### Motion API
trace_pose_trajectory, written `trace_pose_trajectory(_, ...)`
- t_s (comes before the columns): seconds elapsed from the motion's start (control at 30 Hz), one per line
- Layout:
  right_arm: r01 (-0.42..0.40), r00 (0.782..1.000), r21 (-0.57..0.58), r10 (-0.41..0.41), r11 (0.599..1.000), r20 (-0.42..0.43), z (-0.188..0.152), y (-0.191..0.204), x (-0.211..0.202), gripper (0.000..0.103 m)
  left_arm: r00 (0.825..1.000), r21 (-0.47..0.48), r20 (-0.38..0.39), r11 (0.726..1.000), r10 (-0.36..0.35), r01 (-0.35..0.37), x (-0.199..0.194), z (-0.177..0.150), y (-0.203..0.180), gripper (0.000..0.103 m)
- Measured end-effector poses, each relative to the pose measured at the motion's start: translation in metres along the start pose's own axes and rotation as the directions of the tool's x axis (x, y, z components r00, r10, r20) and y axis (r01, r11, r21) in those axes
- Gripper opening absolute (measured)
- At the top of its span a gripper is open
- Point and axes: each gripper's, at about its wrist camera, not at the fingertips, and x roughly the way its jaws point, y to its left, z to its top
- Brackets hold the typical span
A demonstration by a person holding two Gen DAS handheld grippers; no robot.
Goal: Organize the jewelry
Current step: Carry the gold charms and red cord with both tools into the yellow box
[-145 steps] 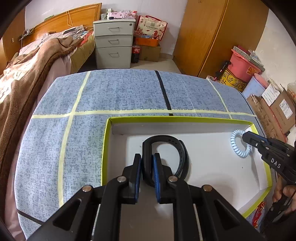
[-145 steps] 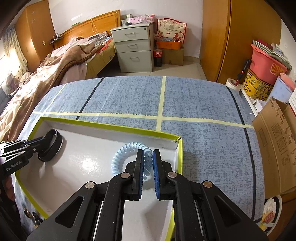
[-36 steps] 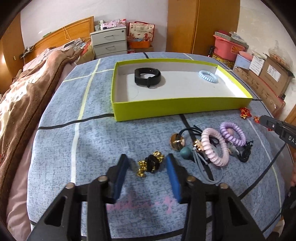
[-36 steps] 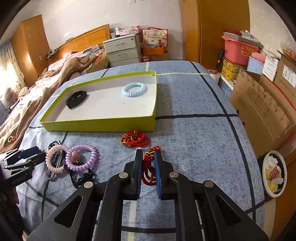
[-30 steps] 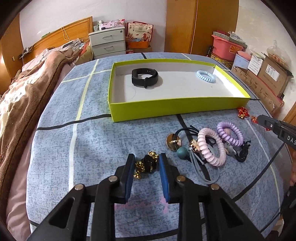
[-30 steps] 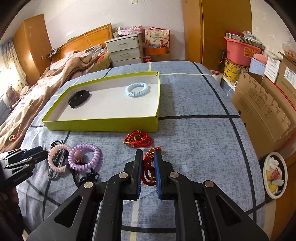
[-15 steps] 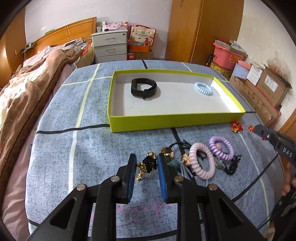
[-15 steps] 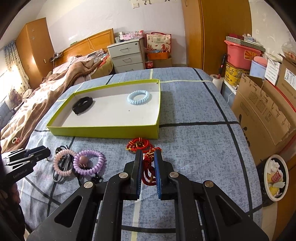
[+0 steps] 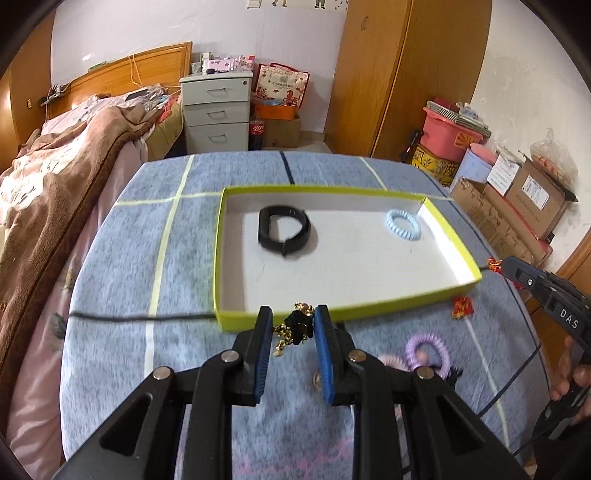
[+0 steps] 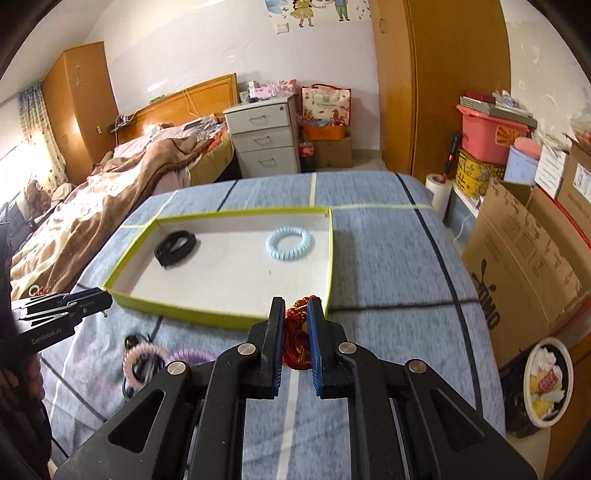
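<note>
Left hand-held gripper [image 9: 293, 320] clamps a black-gold trinket [image 9: 297, 325]; right hand-held gripper [image 10: 296, 309] pinches a red cord bracelet [image 10: 295, 332] — details blurred.

Premises are a lived-in domestic bedroom: a bed [image 10: 110, 206] with a wooden headboard [image 10: 192, 99] and a rumpled brown blanket [image 9: 62, 177] stands along the left, with a grey three-drawer bedside cabinet [image 10: 264, 140] next to it. Tall wooden wardrobes [image 10: 443, 85] line the far wall, and children's stickers [image 10: 317, 9] are fixed high on the white plaster. Household storage is stacked at the right: cardboard boxes [image 10: 524, 251], a pink plastic bin [image 10: 491, 138], a red gift bag [image 9: 282, 86] and a waste basket [image 10: 546, 380] on the floor.
</note>
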Motion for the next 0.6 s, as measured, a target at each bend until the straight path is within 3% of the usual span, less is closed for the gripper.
trace_pose_trajectory(0.3, -0.077, 0.997, -0.015, 0.077, 0.997, 0.002, 0.037, 0.005, 0.026, 0.013, 1.0, -0.005, 0.001, 1.0, -0.01, 0.01, 0.018, 0.03, 0.003, 0.024)
trace_pose_trajectory(0.6, -0.129, 0.99, -0.059, 0.125, 0.99, -0.066, 0.065, 0.02, 0.082, 0.013, 0.999, -0.019, -0.04, 1.0, 0.019, -0.02, 0.052, 0.045, 0.006, 0.024)
